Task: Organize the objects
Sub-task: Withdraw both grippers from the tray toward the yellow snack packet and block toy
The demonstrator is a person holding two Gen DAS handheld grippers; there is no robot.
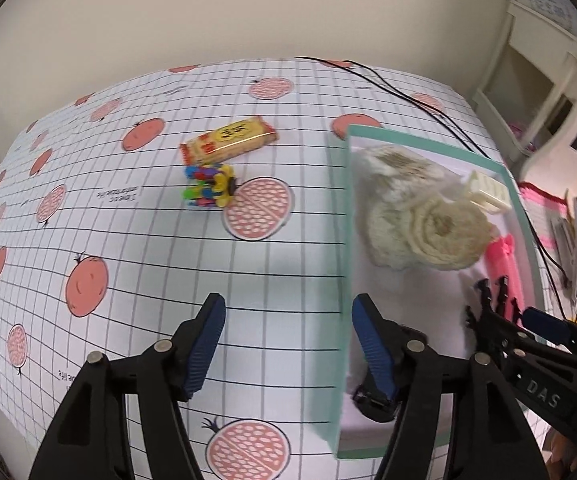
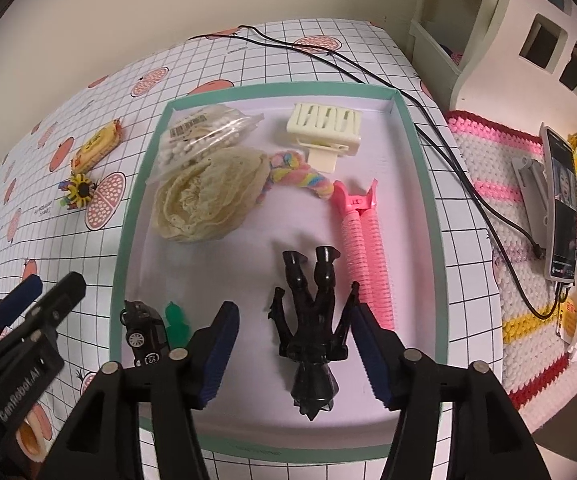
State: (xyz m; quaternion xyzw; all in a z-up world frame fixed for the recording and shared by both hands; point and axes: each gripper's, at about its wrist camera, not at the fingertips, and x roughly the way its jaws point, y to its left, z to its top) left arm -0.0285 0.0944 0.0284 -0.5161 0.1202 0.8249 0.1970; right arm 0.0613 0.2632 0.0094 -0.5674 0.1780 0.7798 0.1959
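Observation:
A teal-rimmed tray (image 2: 420, 160) lies on the grid-patterned cloth. In it are a black figure (image 2: 312, 320), pink hair rollers (image 2: 364, 256), a cream clip (image 2: 324, 128), a bag of cotton swabs (image 2: 204, 132), a cream mesh puff (image 2: 208, 196), a rainbow twist (image 2: 300, 174), a black toy car (image 2: 146, 330) and a green piece (image 2: 177, 322). My right gripper (image 2: 293, 316) is open over the tray, its fingers either side of the figure. My left gripper (image 1: 288, 320) is open above the tray's left rim (image 1: 346, 240). A snack packet (image 1: 228, 140) and a colourful toy (image 1: 208, 186) lie on the cloth left of the tray.
A black cable (image 2: 448, 148) runs along the tray's right side to a phone on a stand (image 2: 564, 208). A crocheted mat (image 2: 500, 200) with small items lies to the right. A white shelf unit (image 2: 528, 40) stands at the back right.

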